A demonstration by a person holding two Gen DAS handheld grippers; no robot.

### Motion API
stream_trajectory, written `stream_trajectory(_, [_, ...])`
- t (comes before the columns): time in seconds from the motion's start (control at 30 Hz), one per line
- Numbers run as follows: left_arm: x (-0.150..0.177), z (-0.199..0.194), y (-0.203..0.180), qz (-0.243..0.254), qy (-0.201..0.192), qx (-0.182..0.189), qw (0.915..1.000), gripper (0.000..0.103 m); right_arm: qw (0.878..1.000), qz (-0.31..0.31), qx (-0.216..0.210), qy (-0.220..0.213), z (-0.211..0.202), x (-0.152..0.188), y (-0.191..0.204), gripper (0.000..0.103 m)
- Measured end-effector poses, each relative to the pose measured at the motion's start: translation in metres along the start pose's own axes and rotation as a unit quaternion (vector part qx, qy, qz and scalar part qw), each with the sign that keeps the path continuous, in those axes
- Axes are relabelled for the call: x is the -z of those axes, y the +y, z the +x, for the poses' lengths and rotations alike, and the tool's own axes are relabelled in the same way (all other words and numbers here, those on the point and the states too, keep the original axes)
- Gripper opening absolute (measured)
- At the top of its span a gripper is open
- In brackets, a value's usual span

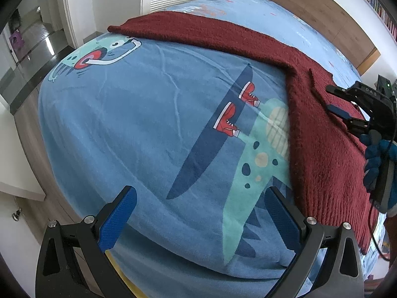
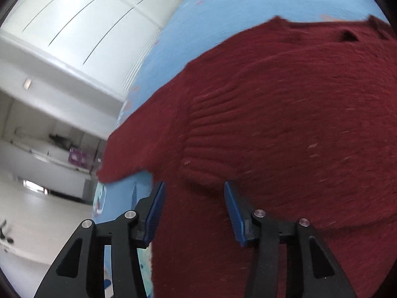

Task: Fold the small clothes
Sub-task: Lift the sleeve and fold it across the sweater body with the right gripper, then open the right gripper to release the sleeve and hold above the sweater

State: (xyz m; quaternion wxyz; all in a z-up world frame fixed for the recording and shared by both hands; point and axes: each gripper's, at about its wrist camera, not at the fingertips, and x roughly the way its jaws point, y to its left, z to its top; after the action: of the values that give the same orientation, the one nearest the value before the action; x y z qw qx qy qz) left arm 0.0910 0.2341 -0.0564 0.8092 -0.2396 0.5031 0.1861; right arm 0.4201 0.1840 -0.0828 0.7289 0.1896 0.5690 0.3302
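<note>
Right wrist view motion-blurred; sweater point(image 2: 285, 124) cut off at right & bottom edges, far sleeve unseen.

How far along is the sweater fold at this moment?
Barely started. Done: the red sweater lies spread on the blue bedspread, no fold visible. In hand: nothing; the right gripper is open over the knit, the left gripper open over bare bedspread. Left: grasping and all the folds.

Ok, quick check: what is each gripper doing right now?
Left gripper: open, holding nothing, over the blue bedspread.
Right gripper: open, fingers either side of the red knitted sweater, not closed on it.
</note>
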Motion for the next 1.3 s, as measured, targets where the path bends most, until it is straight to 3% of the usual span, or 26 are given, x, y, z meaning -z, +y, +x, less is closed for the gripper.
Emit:
stream_trajectory(0.07, [-0.001, -0.004, -0.003, 0.007, -0.010, -0.009, 0.9999, 0.101, 1.000, -0.019, -0.007, 0.010, 0.002, 0.007, 0.012, 0.051])
stream_trajectory(0.17, [-0.002, -0.012, -0.007, 0.017, -0.037, -0.018, 0.9990, 0.101, 0.997, -0.078, 0.024, -0.017, -0.016, 0.010, 0.029, 0.051])
stream_trajectory(0.27, [-0.003, -0.014, -0.009, 0.023, -0.044, -0.021, 0.9985, 0.101, 0.993, -0.090, 0.063, -0.052, -0.043, 0.007, 0.029, 0.051])
stream_trajectory(0.4, [-0.006, -0.007, -0.012, 0.025, -0.029, -0.018, 0.9991, 0.101, 0.977, -0.105, 0.158, -0.098, -0.082, 0.004, -0.001, 0.051])
stream_trajectory(0.53, [-0.006, -0.004, -0.014, 0.028, -0.024, -0.013, 0.9993, 0.101, 0.962, -0.091, 0.235, -0.108, -0.100, 0.004, -0.044, 0.052])
stream_trajectory(0.63, [-0.007, -0.003, -0.014, 0.026, -0.023, -0.011, 0.9993, 0.101, 0.955, -0.076, 0.270, -0.101, -0.093, 0.009, -0.069, 0.052])
stream_trajectory(0.73, [-0.009, -0.006, -0.015, 0.026, -0.030, -0.016, 0.9991, 0.101, 0.956, -0.073, 0.272, -0.078, -0.087, 0.022, -0.083, 0.053])
stream_trajectory(0.97, [-0.020, -0.005, -0.017, 0.021, -0.033, -0.024, 0.9989, 0.101, 0.954, -0.106, 0.266, -0.092, -0.104, 0.049, -0.070, 0.058])
stream_trajectory(1.13, [-0.029, 0.000, -0.012, 0.007, -0.026, -0.020, 0.9995, 0.101, 0.942, -0.104, 0.299, -0.112, -0.119, 0.041, -0.067, 0.058])
stream_trajectory(1.3, [-0.039, 0.003, 0.000, -0.011, -0.030, -0.024, 0.9992, 0.101, 0.935, -0.092, 0.329, -0.095, -0.123, 0.045, -0.090, 0.058])
